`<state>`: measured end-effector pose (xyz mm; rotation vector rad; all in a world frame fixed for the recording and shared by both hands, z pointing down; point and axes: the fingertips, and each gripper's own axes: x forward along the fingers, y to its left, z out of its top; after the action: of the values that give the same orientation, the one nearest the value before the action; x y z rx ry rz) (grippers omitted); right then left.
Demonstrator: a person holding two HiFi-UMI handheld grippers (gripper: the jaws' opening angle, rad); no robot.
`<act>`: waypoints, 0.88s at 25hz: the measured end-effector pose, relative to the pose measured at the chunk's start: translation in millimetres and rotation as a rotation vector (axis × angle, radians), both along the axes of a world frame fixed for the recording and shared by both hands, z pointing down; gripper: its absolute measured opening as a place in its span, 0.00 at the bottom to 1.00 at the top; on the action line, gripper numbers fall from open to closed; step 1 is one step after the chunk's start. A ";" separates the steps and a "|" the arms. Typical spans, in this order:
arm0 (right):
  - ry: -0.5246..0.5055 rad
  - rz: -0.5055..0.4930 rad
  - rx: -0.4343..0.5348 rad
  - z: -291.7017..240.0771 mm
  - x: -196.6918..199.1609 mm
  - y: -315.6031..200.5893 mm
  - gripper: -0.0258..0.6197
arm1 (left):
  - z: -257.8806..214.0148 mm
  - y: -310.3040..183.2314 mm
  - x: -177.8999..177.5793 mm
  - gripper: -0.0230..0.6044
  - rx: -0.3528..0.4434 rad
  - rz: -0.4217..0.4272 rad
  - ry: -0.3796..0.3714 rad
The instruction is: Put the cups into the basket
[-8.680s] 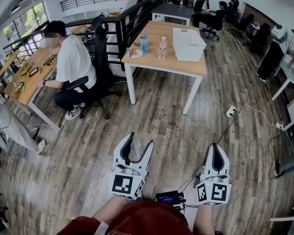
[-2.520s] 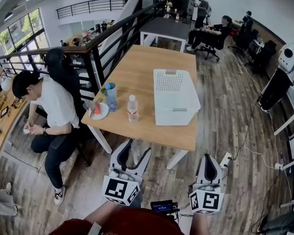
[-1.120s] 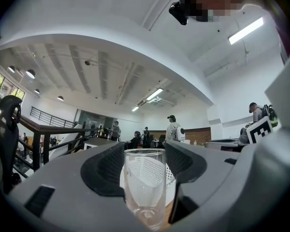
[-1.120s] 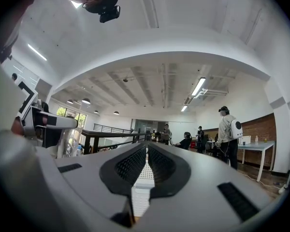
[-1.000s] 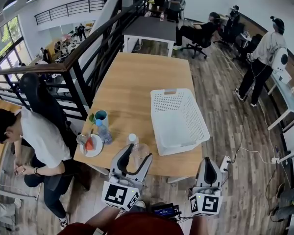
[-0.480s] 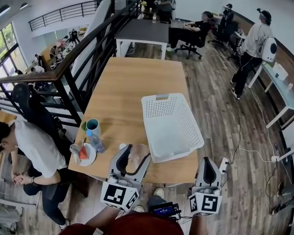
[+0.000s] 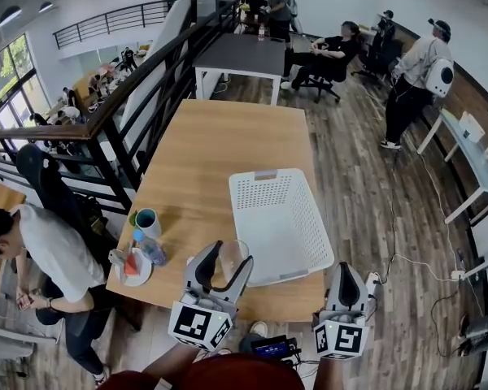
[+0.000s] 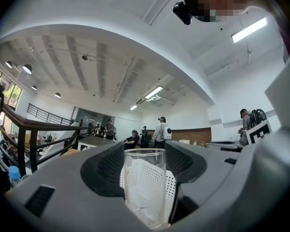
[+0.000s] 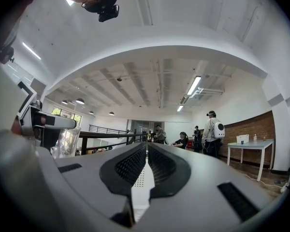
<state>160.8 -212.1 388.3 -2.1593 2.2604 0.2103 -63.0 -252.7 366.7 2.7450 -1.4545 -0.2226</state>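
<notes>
A clear glass cup (image 7: 233, 265) (image 8: 144, 190) stands upright between the jaws of my left gripper (image 7: 224, 260) (image 8: 145, 168), which is shut on it. The cup hangs over the near edge of the wooden table (image 7: 203, 157), just left of the white perforated basket (image 7: 278, 221). Through the glass in the left gripper view I see the basket's wall (image 8: 154, 178). My right gripper (image 7: 348, 283) (image 9: 146, 166) is shut with nothing in it, held below the table's near right corner. A teal cup (image 7: 147, 221) stands at the table's left edge.
A water bottle (image 7: 149, 248) and a plate with food (image 7: 131, 266) sit by the teal cup. A seated person (image 7: 41, 258) is left of the table beside a black railing (image 7: 138, 88). A grey table (image 7: 248, 55) and several people are at the far end.
The view has come closer to the table. The basket now lies nearer and my left gripper with the glass cup has reached the table's near edge. The right gripper stays shut.
</notes>
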 end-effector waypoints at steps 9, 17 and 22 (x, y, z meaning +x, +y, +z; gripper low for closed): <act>-0.028 -0.020 0.007 0.1 32.8 -45.6 0.07 | 0.4 -41.7 28.7 0.47 -0.005 -0.024 -0.005; -0.042 -0.020 0.017 -0.3 73.0 -78.3 0.07 | 0.7 -74.8 66.3 0.47 -0.005 -0.032 -0.030; -0.058 -0.016 0.015 1.5 100.0 -94.6 0.07 | 2.8 -91.6 87.7 0.47 -0.012 -0.036 -0.034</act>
<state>260.8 -306.8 389.8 -2.1108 2.2364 0.1613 24.7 -344.3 369.5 2.7279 -1.5096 -0.1674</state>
